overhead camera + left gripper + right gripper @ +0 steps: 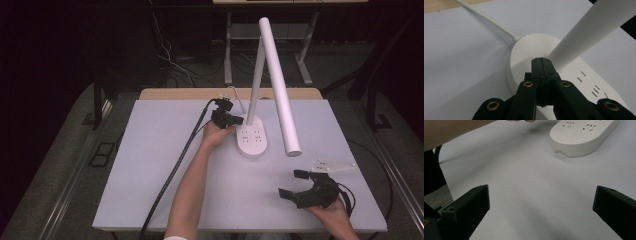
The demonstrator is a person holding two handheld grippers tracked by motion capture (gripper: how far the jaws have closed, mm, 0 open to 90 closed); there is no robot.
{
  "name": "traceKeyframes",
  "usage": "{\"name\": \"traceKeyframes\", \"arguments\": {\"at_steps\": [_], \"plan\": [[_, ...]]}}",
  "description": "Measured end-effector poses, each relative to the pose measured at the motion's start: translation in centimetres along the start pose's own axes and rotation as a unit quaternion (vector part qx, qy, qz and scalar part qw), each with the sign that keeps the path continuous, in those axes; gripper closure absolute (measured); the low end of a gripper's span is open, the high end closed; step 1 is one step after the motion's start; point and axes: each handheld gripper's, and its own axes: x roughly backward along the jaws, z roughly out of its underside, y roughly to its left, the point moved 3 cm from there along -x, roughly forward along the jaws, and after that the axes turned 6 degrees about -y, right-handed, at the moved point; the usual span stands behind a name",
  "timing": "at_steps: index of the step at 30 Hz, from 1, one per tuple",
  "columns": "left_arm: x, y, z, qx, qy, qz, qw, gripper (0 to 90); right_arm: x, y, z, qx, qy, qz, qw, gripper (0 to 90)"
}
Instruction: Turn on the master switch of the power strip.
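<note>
A white desk lamp stands at the table's middle back. Its oval base (251, 137) has sockets on top, a thin stem (257, 75) rises from it, and a long tube head (281, 90) slopes down toward the front. My left gripper (239, 120) is shut with nothing between its jaws. In the left gripper view its tips (541, 60) sit over the base (524, 50) right beside the stem (586, 30); whether they touch, I cannot tell. My right gripper (291, 183) is open low over the table at the front right. In the right gripper view, the base (581, 135) lies beyond the wide-open gripper (541, 195).
The lamp's white cord (486, 17) runs off the back of the white table (150, 175), past a wooden strip (190, 93). A thick black cable (172, 172) trails from the left gripper across the table's left half. The tube head's end (292, 150) hangs above the right gripper.
</note>
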Motion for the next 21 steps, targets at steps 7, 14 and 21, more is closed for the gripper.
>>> {"name": "traceKeyframes", "arguments": {"at_steps": [7, 14, 21], "plan": [[-0.03, -0.15, 0.05, -0.008, 0.009, 0.003, 0.9999, 90.0, 0.1, -0.05, -0.03, 0.001, -0.002, 0.001, 1.0, 0.4], [-0.17, -0.37, 0.1, -0.019, 0.013, -0.008, 0.9997, 90.0, 0.24, -0.12, -0.07, 0.002, -0.007, 0.001, 1.0, 0.4], [-0.33, -0.82, -0.05, -0.044, 0.026, -0.026, 0.9984, 90.0, 0.21, -0.02, -0.06, 0.003, -0.007, 0.002, 1.0, 0.4]]}}
